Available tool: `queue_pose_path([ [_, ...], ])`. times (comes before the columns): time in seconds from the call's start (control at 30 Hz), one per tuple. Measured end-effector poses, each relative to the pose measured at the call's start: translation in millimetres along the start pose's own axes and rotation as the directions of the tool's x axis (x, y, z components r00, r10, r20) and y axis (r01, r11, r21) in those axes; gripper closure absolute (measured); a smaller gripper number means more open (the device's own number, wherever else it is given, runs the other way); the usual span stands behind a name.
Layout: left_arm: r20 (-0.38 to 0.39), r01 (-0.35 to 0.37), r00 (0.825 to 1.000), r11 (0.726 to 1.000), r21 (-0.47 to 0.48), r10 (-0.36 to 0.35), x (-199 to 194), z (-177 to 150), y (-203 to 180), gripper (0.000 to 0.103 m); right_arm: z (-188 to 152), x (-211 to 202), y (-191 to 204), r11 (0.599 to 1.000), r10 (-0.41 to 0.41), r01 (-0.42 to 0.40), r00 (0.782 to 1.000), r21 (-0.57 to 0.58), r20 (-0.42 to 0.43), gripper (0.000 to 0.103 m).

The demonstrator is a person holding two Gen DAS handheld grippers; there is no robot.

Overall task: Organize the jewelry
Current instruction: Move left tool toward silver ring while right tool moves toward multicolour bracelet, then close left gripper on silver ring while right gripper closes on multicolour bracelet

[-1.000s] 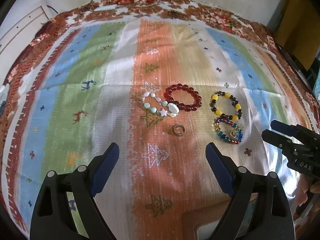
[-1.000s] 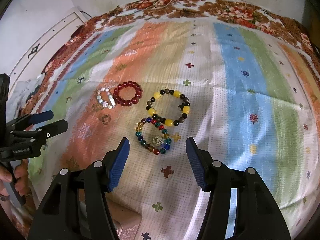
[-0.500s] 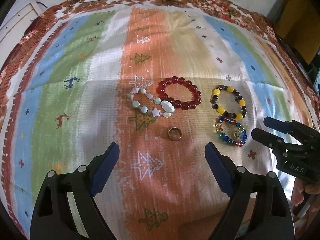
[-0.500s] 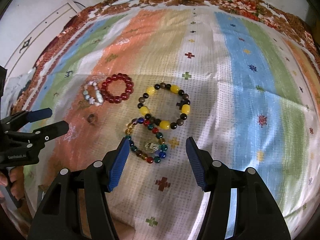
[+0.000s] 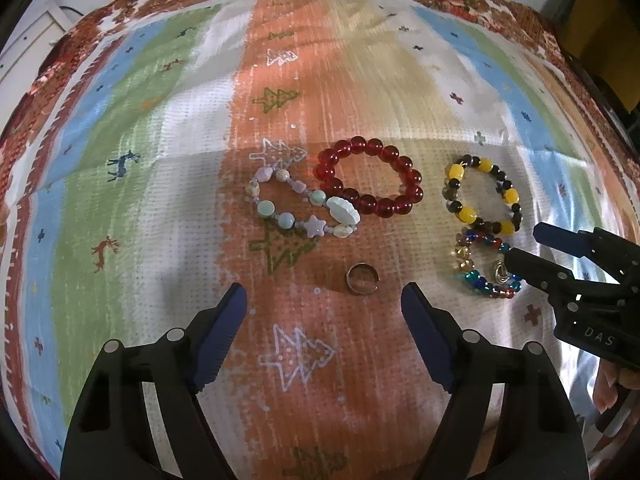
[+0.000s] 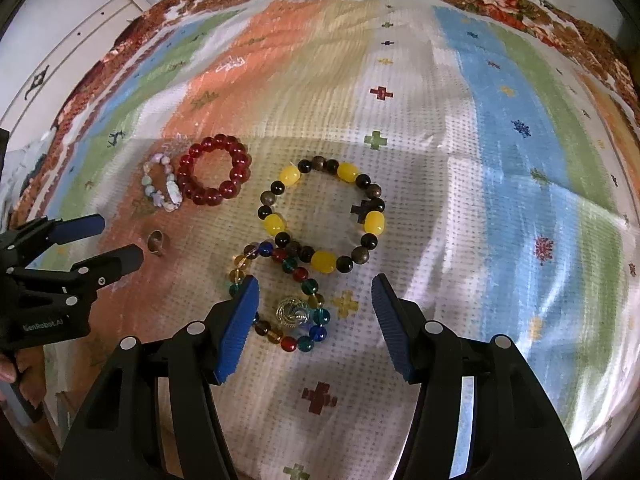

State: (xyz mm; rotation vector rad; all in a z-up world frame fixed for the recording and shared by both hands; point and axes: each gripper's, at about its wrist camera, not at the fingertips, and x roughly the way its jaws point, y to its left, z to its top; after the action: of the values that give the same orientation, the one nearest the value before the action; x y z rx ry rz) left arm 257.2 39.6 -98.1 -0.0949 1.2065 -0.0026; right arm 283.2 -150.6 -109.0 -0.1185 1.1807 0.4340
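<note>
**Two spread grippers over four bracelets and a ring**

The left hand-held gripper (image 5: 322, 312) hangs with its blue-padded fingers spread wide and nothing between them, just short of the small metal ring (image 5: 362, 279) on the striped cloth (image 5: 160, 160) covering the surface. Taking the ring as the landmark: the pastel stone bracelet (image 5: 298, 210) lies just beyond it to the left, touching the red bead bracelet (image 5: 370, 182) directly beyond it. Off to the ring's right is the yellow and dark bead bracelet (image 5: 482, 194), with the multicoloured glass bracelet (image 6: 280, 294) touching its near edge.

The right hand-held gripper (image 6: 316, 316) is likewise spread and empty, its fingers straddling the multicoloured bracelet and its silver charm (image 6: 293, 312). White lettering reads "DAS" on the right gripper's body in the left wrist view, and "GenRobot.AI" on the left gripper's body in the right wrist view.
</note>
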Motion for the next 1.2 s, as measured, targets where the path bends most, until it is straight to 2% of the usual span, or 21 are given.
queue_pose_path([
  [0.5,-0.026,-0.019,0.999,0.999,0.031,0.020,20,8,-3,0.039,3,16,0,0.999,-0.037,0.037,0.999,-0.016,-0.018,0.045],
  [0.63,-0.022,-0.014,1.000,0.999,0.041,0.015,22,9,-5,0.045,4,19,4,0.998,-0.059,0.058,0.998,-0.030,-0.024,0.045],
  [0.7,-0.023,-0.005,1.000,0.999,0.040,0.006,22,9,-6,0.049,3,20,4,0.997,-0.075,0.074,0.997,-0.029,-0.026,0.054],
  [0.73,-0.024,0.001,1.000,0.999,0.039,-0.001,22,9,-6,0.052,4,21,4,0.996,-0.080,0.079,0.996,-0.030,-0.027,0.055],
  [0.87,-0.028,0.015,0.999,0.999,0.039,-0.014,22,8,-7,0.070,2,21,1,0.996,-0.090,0.089,0.995,-0.025,-0.037,0.066],
  [0.93,-0.032,0.027,0.999,0.999,0.040,-0.026,22,8,-8,0.076,1,20,0,0.996,-0.091,0.091,0.995,-0.023,-0.040,0.072],
  [1.0,-0.036,0.031,0.999,0.999,0.041,-0.030,22,7,-8,0.084,1,20,-2,0.996,-0.086,0.086,0.995,-0.013,-0.040,0.083],
  [1.07,-0.037,0.034,0.999,0.999,0.040,-0.032,22,7,-8,0.085,1,19,-5,0.998,-0.069,0.070,0.997,-0.001,-0.042,0.091],
  [1.2,-0.038,0.037,0.999,0.999,0.034,-0.036,21,7,-8,0.085,1,18,-5,0.998,-0.058,0.058,0.998,0.000,-0.039,0.093],
])
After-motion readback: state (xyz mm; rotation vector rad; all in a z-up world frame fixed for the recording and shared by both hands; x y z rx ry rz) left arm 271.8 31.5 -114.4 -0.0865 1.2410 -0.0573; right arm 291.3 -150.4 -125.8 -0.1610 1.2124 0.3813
